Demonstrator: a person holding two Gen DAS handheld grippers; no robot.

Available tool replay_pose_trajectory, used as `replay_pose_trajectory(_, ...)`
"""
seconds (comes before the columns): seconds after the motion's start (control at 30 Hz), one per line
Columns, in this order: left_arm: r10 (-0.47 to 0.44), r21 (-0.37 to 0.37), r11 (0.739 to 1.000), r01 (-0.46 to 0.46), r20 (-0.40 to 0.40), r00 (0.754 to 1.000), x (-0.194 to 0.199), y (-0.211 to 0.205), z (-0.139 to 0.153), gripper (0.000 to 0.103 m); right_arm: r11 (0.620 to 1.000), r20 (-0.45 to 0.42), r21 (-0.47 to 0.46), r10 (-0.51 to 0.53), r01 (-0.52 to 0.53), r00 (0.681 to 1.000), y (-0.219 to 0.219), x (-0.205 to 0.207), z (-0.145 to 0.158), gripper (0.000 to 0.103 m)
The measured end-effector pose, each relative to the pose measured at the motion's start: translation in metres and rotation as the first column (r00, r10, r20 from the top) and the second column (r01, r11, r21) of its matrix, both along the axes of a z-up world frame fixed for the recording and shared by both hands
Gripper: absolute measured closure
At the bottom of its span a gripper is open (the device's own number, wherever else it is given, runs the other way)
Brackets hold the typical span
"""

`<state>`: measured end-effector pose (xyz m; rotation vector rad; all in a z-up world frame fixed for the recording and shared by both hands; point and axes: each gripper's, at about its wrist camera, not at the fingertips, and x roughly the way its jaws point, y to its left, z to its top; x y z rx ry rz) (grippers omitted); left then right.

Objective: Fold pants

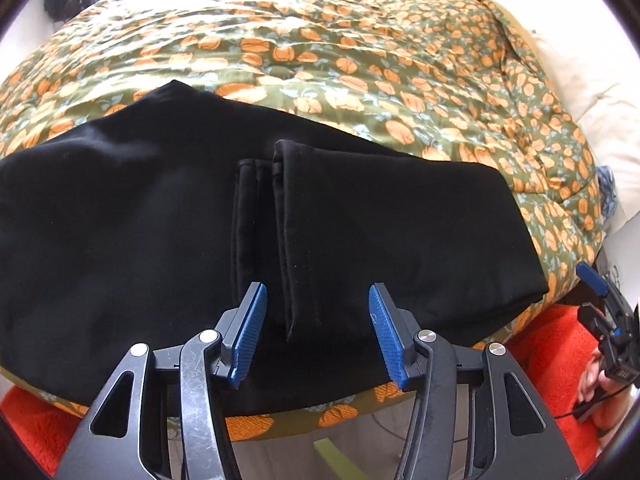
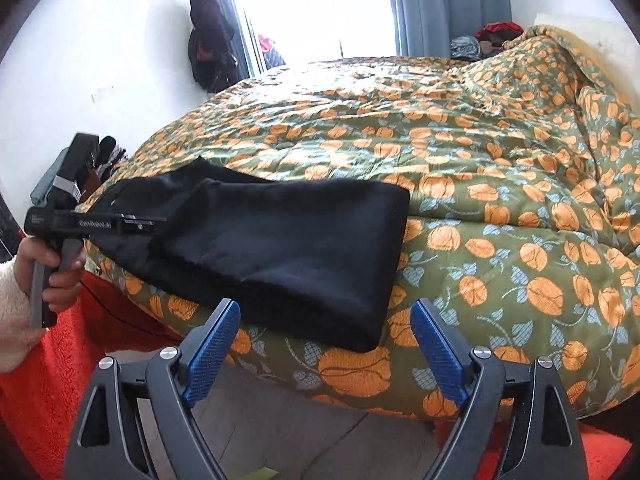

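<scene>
My left gripper [image 1: 318,334] hangs with its jaws spread wide and nothing between them, the ribbed blue pads [image 1: 250,336] poised just above the near edge of the black pants [image 1: 120,216]. The pants lie folded into a thick, soft-looking slab on the near edge of the bed, resting on the quilted comforter [image 1: 360,60], an olive-green satin-sheen cloth printed with orange pumpkin-like shapes and pale blue leaves. Two stitched hems [image 1: 280,232] lie side by side on top of the fold, running away from me, their seams showing as fine dotted lines in the matte, slightly fuzzy cloth. My right gripper [image 2: 325,350] is likewise wide and empty, its black arms and silver rivets framing the rounded right-hand corner of the folded pants [image 2: 280,248], which sits near the bed's edge and droops a little over it. From that side I see my left hand [image 2: 52,268] wrapped around the other tool's grey handle, well off to the left of the bundle. Below the bed's edge spreads a shaggy orange-red rug [image 2: 48,392] over a pale floor. A white pillow [image 1: 580,80] sits at the comforter's far right corner.
</scene>
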<state>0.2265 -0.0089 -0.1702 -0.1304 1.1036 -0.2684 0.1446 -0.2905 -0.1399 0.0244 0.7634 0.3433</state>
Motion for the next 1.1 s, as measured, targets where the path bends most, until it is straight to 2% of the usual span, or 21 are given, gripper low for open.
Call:
replay_pose_trajectory(0.1, -0.008, 0.028, 1.000, 0.008, -0.001, 1.000, 0.001, -0.003, -0.002, 0.049, 1.000, -0.013, -0.016, 0.024, -0.024, 1.000, 0.004, 0.002, -0.005, 0.016)
replay_pose_trajectory(0.17, -0.008, 0.043, 0.999, 0.009, -0.018, 1.000, 0.004, -0.005, -0.005, 0.068, 0.999, -0.018, -0.020, 0.035, -0.036, 0.999, 0.011, 0.005, -0.006, 0.016)
replay_pose_trajectory(0.2, 0.005, 0.066, 0.998, -0.003, -0.030, 1.000, 0.006, -0.006, -0.008, 0.087, 0.999, -0.008, -0.019, 0.037, -0.037, 0.999, 0.012, 0.006, -0.006, 0.016)
replay_pose_trajectory(0.23, 0.022, 0.081, 0.997, -0.019, -0.032, 0.999, 0.006, -0.006, -0.009, 0.094, 0.999, 0.002, -0.020, 0.035, -0.035, 0.999, 0.013, 0.006, -0.005, 0.016)
replay_pose_trajectory(0.37, 0.068, 0.053, 0.996, -0.069, 0.016, 0.998, -0.003, 0.009, 0.003, 0.099, 0.999, 0.016, -0.030, 0.018, -0.017, 1.000, 0.011, 0.006, -0.005, 0.016)
replay_pose_trajectory(0.47, 0.077, 0.035, 0.996, -0.077, -0.002, 0.997, -0.001, 0.019, -0.003, 0.099, 0.999, 0.036, -0.040, -0.003, 0.004, 0.999, 0.010, 0.006, -0.004, 0.017)
replay_pose_trajectory(0.6, 0.074, 0.052, 0.996, -0.074, 0.003, 0.997, -0.002, 0.013, -0.010, 0.091, 0.998, 0.062, -0.036, 0.046, -0.044, 0.997, 0.025, 0.025, 0.001, 0.019)
replay_pose_trajectory(0.67, 0.063, 0.036, 0.997, -0.063, 0.009, 0.998, -0.003, 0.012, -0.009, 0.081, 0.994, 0.053, 0.019, 0.109, -0.110, 0.993, 0.036, 0.039, -0.002, 0.020)
replay_pose_trajectory(0.73, 0.058, 0.007, 0.998, -0.058, 0.028, 0.998, -0.007, 0.014, -0.005, 0.065, 0.987, -0.048, 0.087, 0.141, -0.137, 0.989, 0.043, 0.059, -0.022, 0.020)
replay_pose_trajectory(0.77, 0.062, 0.000, 0.998, -0.062, 0.047, 0.997, -0.010, 0.016, -0.001, 0.058, 0.986, -0.139, 0.092, 0.151, -0.139, 0.979, 0.047, 0.068, -0.041, 0.020)
replay_pose_trajectory(0.8, 0.074, 0.009, 0.997, -0.075, 0.077, 0.994, -0.013, 0.018, 0.003, 0.037, 0.988, -0.205, 0.069, 0.151, -0.140, 0.967, 0.052, 0.073, -0.057, 0.022)
replay_pose_trajectory(0.83, 0.093, 0.032, 0.995, -0.097, 0.115, 0.989, -0.017, 0.020, 0.007, 0.021, 0.989, -0.212, 0.032, 0.150, -0.146, 0.966, 0.055, 0.072, -0.062, 0.023)
replay_pose_trajectory(0.9, 0.111, 0.056, 0.991, -0.124, 0.188, 0.976, -0.025, 0.025, 0.013, 0.014, 0.988, -0.146, 0.010, 0.157, -0.157, 0.977, 0.058, 0.067, -0.045, 0.023)
replay_pose_trajectory(1.0, 0.128, 0.026, 0.991, -0.134, 0.166, 0.978, -0.018, 0.032, 0.008, 0.014, 0.993, -0.037, 0.037, 0.117, -0.116, 0.992, 0.053, 0.076, -0.013, 0.023)
replay_pose_trajectory(1.03, 0.142, 0.016, 0.989, -0.146, 0.151, 0.978, -0.015, 0.034, 0.006, 0.014, 0.995, -0.040, 0.042, 0.097, -0.095, 0.995, 0.052, 0.085, -0.009, 0.023)
replay_pose_trajectory(1.1, 0.163, 0.008, 0.986, -0.165, 0.137, 0.977, -0.012, 0.038, 0.003, 0.014, 0.997, -0.098, 0.054, 0.065, -0.060, 0.993, 0.049, 0.105, -0.018, 0.023)
